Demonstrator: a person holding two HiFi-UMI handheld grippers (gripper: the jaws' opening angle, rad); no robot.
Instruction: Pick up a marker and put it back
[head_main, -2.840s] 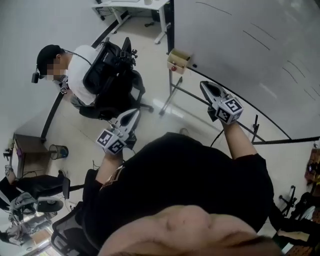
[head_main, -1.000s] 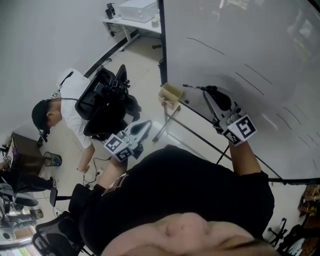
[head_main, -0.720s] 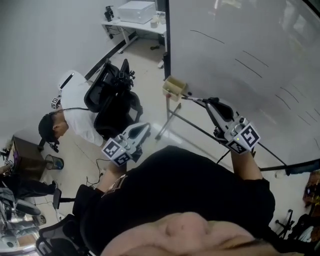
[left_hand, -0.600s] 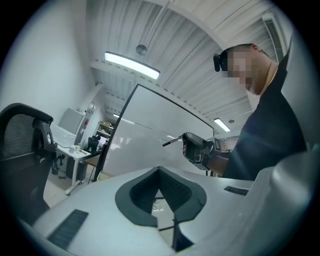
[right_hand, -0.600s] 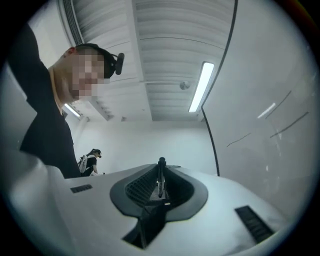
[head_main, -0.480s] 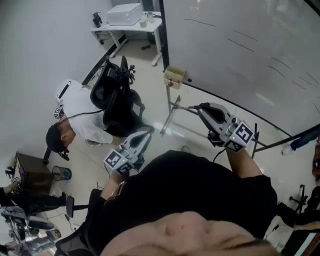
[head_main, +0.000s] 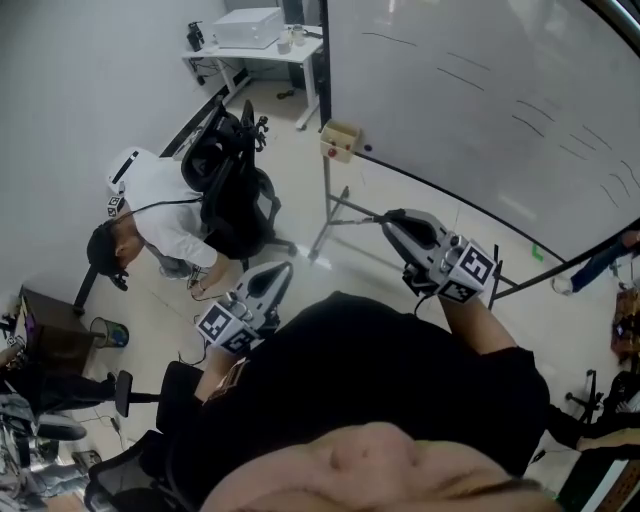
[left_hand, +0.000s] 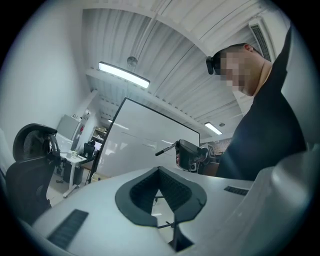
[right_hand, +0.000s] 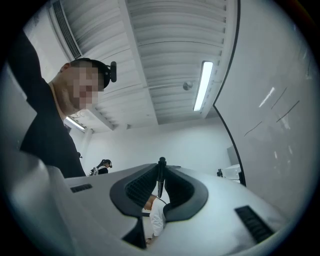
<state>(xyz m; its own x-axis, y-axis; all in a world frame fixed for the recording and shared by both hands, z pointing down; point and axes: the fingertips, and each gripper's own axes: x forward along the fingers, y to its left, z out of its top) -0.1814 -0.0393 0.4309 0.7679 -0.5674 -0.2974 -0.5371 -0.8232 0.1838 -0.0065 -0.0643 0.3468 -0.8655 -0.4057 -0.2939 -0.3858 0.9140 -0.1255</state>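
- Gripping a thin dark marker (right_hand: 160, 182) between its jaw tips, the right gripper (right_hand: 161, 169) is near the whiteboard (head_main: 480, 90)
- left gripper (left_hand: 159, 171) held out over the floor, jaws closed together on nothing
- someone in a white shirt (head_main: 165, 215) stoops beside a black office chair (head_main: 235, 185)

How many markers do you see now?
1: a dark marker clamped in the right gripper, near the whiteboard. More may be hidden in the small box at its corner.
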